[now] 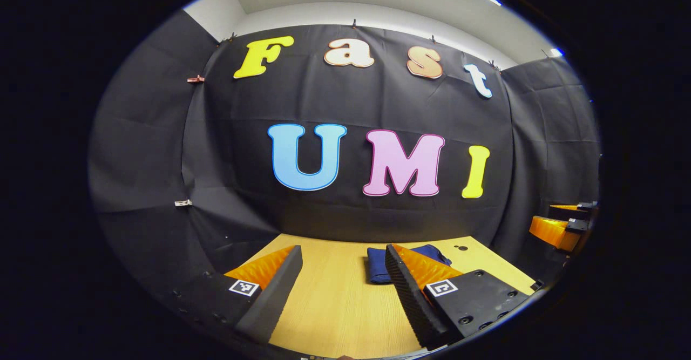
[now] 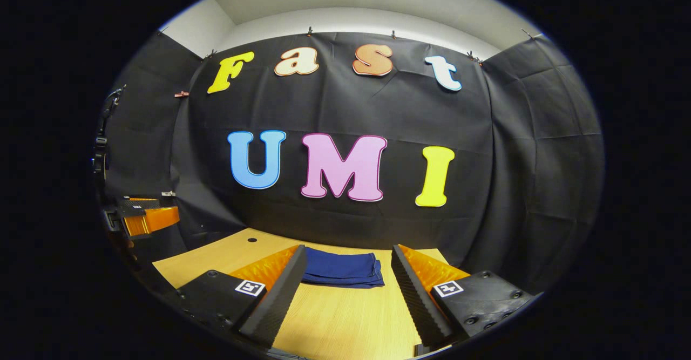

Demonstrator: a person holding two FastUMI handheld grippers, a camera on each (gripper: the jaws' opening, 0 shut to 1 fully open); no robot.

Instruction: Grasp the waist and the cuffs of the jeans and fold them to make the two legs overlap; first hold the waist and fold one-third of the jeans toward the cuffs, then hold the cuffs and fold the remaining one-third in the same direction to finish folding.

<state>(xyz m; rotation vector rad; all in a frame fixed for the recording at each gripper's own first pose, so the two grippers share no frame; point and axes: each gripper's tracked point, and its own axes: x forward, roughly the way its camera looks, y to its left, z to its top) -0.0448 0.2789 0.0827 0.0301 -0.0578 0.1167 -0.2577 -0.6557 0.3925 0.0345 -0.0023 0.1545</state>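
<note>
Lying at the far end of the wooden table (image 2: 345,317), close to the black cloth wall, the dark blue jeans (image 2: 342,269) form a compact folded bundle with stacked layers showing along the near edge. In the left gripper view the same jeans (image 1: 378,265) sit beyond the fingers, partly hidden behind the right-hand finger, and the light table (image 1: 334,300) stretches toward them.

The left gripper (image 1: 343,290) hangs above the table short of the jeans, its jaws spread wide and holding nothing. The right gripper (image 2: 345,290) also stands released, fingers well apart, with the jeans seen in the gap between them but farther off, not touched by either finger.

A small dark hole (image 2: 252,239) marks the tabletop left of the jeans in the right gripper view; in the left gripper view the hole (image 1: 462,248) lies just right of the jeans. Each view catches the other gripper at its edge: the right gripper (image 1: 561,225) off to the right of the jeans, the left gripper (image 2: 141,215) off to their left, both apart from the jeans.
</note>
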